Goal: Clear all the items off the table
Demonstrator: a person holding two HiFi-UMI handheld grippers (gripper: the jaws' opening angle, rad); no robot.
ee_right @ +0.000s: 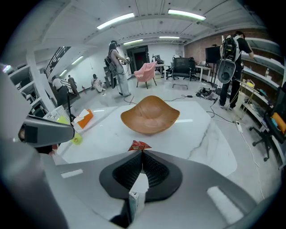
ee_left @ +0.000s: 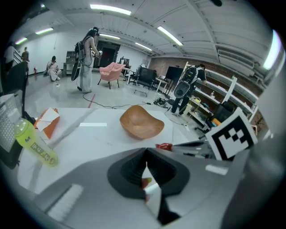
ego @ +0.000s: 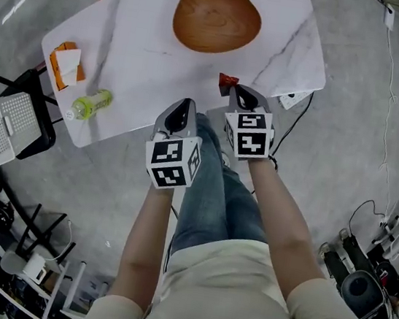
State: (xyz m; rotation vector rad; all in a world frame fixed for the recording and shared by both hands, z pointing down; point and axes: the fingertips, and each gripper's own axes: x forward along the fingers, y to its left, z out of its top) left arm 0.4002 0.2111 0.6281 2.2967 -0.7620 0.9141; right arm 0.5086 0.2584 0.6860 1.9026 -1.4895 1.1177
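Pinched at the very tip of the right gripper (ee_right: pixel 142 152), jaws shut on it: a red packet (ee_right: pixel 139 145).
Only clear from that gripper's own view; from the head view, just a red scrap peeking past the tip, over the table's (ego: pixel 141 51) near edge (bowl (ego: pixel 218 14), bottle (ego: pixel 91 104), orange pack (ego: pixel 65 64) further out). Nothing in the left gripper (ee_left: pixel 146 150), clamped shut.

The middle of the tabletop (ego: pixel 148 52) lies bare from the near edge up to the wooden bowl (ego: pixel 218 14) at the far side. An orange box (ego: pixel 65 66) and a green bottle (ego: pixel 91 104) block the left end; a red packet (ego: pixel 228 82) sits at the near right edge.
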